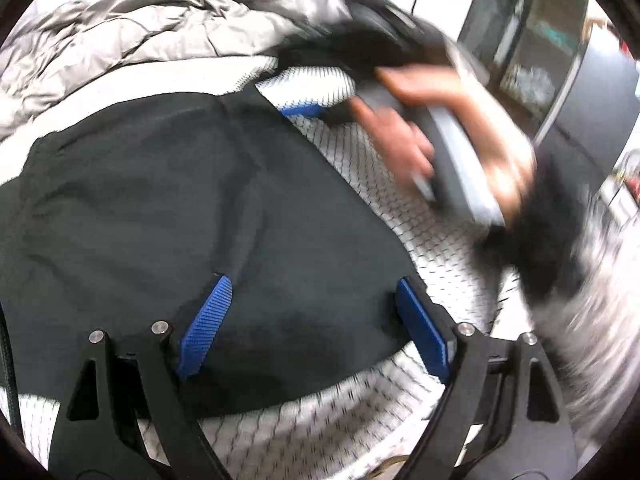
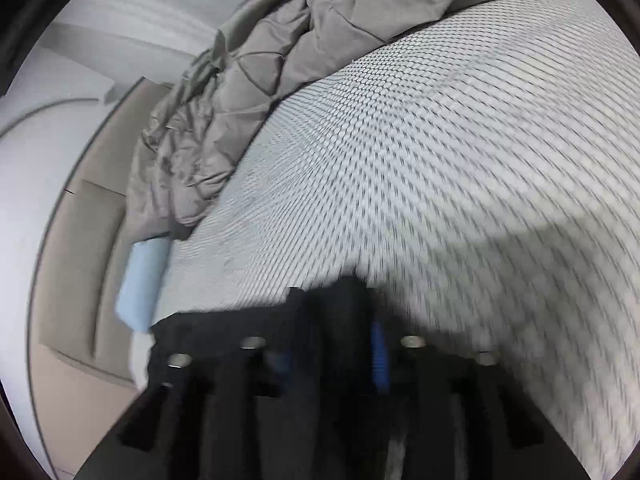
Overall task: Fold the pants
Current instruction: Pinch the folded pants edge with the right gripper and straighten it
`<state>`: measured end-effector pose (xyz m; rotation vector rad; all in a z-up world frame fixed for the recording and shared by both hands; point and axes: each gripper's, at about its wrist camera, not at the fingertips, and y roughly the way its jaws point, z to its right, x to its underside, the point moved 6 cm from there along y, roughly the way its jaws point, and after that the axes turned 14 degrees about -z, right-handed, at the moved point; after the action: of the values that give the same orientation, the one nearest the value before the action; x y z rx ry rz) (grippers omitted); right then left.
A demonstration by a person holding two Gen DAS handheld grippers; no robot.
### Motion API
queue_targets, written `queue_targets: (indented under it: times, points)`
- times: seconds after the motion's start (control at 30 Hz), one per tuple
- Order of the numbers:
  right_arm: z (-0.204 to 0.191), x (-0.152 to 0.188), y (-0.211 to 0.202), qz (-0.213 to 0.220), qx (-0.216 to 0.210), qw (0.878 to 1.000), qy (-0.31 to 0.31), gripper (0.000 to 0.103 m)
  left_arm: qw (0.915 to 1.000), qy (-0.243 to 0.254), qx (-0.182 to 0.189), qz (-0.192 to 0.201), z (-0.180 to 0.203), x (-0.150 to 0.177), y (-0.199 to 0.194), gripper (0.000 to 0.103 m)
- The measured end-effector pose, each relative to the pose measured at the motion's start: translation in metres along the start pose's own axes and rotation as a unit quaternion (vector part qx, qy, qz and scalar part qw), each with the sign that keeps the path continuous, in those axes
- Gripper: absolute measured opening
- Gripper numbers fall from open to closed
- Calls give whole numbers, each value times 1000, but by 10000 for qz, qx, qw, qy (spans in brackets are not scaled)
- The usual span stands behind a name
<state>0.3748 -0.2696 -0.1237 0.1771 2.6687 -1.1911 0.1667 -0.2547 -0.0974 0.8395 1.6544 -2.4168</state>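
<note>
Hovering over the black pants (image 1: pixel 180 200), the left gripper (image 1: pixel 316 320) has its blue pads spread wide, the dark cloth lying between and beneath them, nothing pinched. The pants lie flat on the patterned white mattress (image 1: pixel 440 240), in what looks like a doubled-over slab, though the layers are hard to count from here. Beyond the pants sits a crumpled grey quilt (image 1: pixel 140 40), well clear of the work.

Over on the far side of the pants, the person's hand (image 1: pixel 460 128) carries the right gripper (image 2: pixel 332 356), all blur in the left view. From its own camera, dark fabric sits between the jaws, which stand partly apart; whether the pads actually press on that cloth, I cannot tell through the smear. Ahead of it, bare mattress (image 2: pixel 440 160), with the quilt (image 2: pixel 240 100) heaped at the far edge.

My read: at least one fold appears to be in, since the pants show as a compact shape rather than two long legs. Still to come, probably, a further fold across and a tidy-up of the edges.
</note>
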Motion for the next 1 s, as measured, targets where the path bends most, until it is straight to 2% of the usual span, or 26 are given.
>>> queue_targets:
  times: [0.07,0.13,0.2,0.23,0.27,0.33,0.37,0.43,0.53,0.63,0.7,0.77,0.83,0.9,0.97,1.0]
  points:
    - [10,40,-22,134,-166,9997,75,48,9998,-107,117,142,-8,6,-17,82]
    - [13,73,-28,30,-221,9996,195,48,9991,-255,144,313,-22,11,-34,83]
    - [8,103,-28,-111,-534,9983,190,45,9986,-373,59,366,-37,14,-44,83]
    - [5,115,-27,-168,-667,9975,182,40,9984,-423,-7,384,-46,15,-47,83]
    - [3,123,-24,-235,-615,9977,167,28,9981,-480,-72,381,-54,14,-49,83]
    - [-1,129,-20,-187,-288,9994,47,13,9973,-620,-242,319,-75,9,-48,83]
    - [-4,120,-19,-106,-166,9998,-39,12,9966,-696,-324,294,-83,7,-48,83]
    - [-9,100,-19,54,41,9999,-127,12,9954,-804,-431,280,-97,5,-47,83]
    - [-12,87,-17,-9,1152,9916,-589,24,9945,-817,-558,345,-113,-1,-52,83]
    - [-19,104,-47,339,1413,9863,-786,25,9953,-621,-639,372,-117,-11,-52,83]
    - [-43,126,-60,484,1552,9779,-1317,25,9963,-328,-734,305,-115,-26,-39,83]
    - [-70,154,-54,293,1504,9691,-1932,26,9951,-209,-967,-93,-125,-32,-16,83]
    - [-88,166,-32,103,1582,9605,-2286,26,9943,-197,-1019,-247,-134,-35,-7,81]
    - [-86,176,-2,-293,1803,9537,-2390,26,9959,-113,-867,-239,-140,-32,-8,81]
    - [-77,179,23,-596,2129,9423,-2515,26,9930,-81,-1125,-340,-149,-24,-8,81]
    - [-77,180,25,-575,2230,9351,-2694,26,9924,-58,-1170,-371,-156,-19,-8,81]
